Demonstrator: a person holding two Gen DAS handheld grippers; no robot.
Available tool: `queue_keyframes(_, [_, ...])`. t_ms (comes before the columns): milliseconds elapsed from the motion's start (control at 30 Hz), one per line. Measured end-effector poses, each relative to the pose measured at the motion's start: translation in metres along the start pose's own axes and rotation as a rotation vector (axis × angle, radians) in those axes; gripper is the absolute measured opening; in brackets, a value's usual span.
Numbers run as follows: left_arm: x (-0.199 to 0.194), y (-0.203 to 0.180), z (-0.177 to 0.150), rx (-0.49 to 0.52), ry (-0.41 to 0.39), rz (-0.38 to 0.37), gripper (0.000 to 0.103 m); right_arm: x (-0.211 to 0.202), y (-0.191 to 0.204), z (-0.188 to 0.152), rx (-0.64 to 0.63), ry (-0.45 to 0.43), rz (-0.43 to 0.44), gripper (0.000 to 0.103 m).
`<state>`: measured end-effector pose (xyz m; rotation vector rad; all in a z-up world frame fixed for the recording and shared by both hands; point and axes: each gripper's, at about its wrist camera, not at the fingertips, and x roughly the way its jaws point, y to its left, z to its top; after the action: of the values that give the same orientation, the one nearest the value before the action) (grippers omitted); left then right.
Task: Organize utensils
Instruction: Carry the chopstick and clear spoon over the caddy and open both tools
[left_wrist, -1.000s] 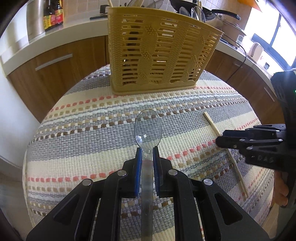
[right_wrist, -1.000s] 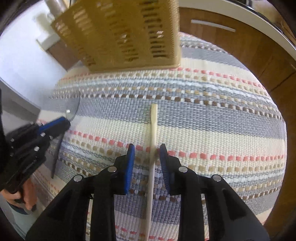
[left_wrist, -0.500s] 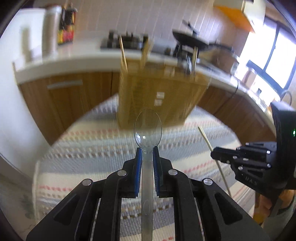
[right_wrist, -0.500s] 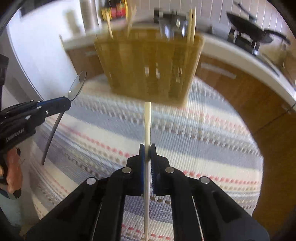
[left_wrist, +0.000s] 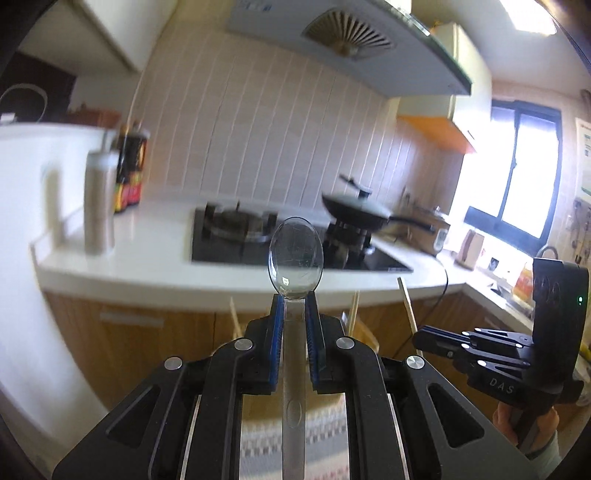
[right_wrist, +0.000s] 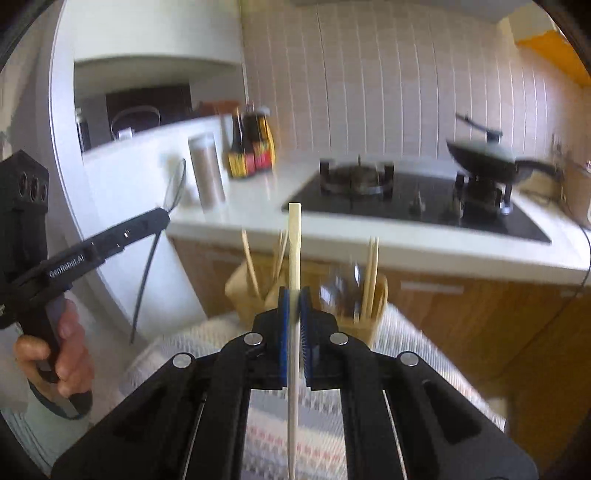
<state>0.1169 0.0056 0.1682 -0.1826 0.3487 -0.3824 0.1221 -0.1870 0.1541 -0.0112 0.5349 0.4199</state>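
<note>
I have my left gripper (left_wrist: 295, 306) pinched on the neck of a clear plastic spoon (left_wrist: 295, 254); its blue pads (left_wrist: 277, 332) press the handle from both sides, the bowl stands up past the fingertips and the handle runs back between the black fingers. In the right wrist view the same tool (right_wrist: 162, 216) shows at the left edge, the spoon's bowl (right_wrist: 175, 186) above its tip and the handle hanging down below, with a hand (right_wrist: 61, 354) wrapped around the grip.

My right gripper (right_wrist: 294, 299) is clamped on a pale wooden chopstick (right_wrist: 294, 251). Its jaws have just closed, and the stick sits squeezed between the blue pads, poking up ahead and trailing back toward the camera. From the left wrist view that gripper (left_wrist: 419, 336) is at the right, the chopstick (left_wrist: 406, 302) slanting up out of its tip.

Both utensils are up off the striped woven cloth (right_wrist: 399, 332) that covers the table. The yellow slotted utensil basket (right_wrist: 243, 291) stands on that cloth just beyond the right gripper, blurred, with several chopsticks (right_wrist: 373, 273) standing in it; I cannot tell which compartments.

Behind it runs a white countertop (right_wrist: 369, 236) with a black gas hob (right_wrist: 406, 199), a dark lidded pan (right_wrist: 484, 157), sauce bottles (right_wrist: 251, 147) and a steel canister (right_wrist: 207, 171).
</note>
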Motion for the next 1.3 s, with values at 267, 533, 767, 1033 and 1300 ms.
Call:
queue_keyframes(267, [0.022,-0.002,0.021,0.017,-0.118,-0.013,0.010,0.007,-0.013,0.036,-0.018,-0.161,-0.040,0.004])
queue_keyframes(533, [0.065,0.018,0.009,0.016,-0.218,-0.071,0.010,0.040,-0.037,0.053,-0.012,-0.251,-0.093,0.004])
queue_keyframes(767, [0.101,0.032,-0.003,-0.018,-0.189,-0.089,0.010,0.062,-0.050,0.048,0.006,-0.328,-0.132,0.004])
queue_keyframes(1033, [0.122,0.041,-0.023,-0.033,-0.193,-0.034,0.010,0.079,-0.063,0.030,0.022,-0.372,-0.168,0.005])
queue_keyframes(1300, [0.123,0.039,-0.031,-0.003,-0.202,-0.005,0.011,0.089,-0.064,0.012,0.016,-0.377,-0.171,0.005])
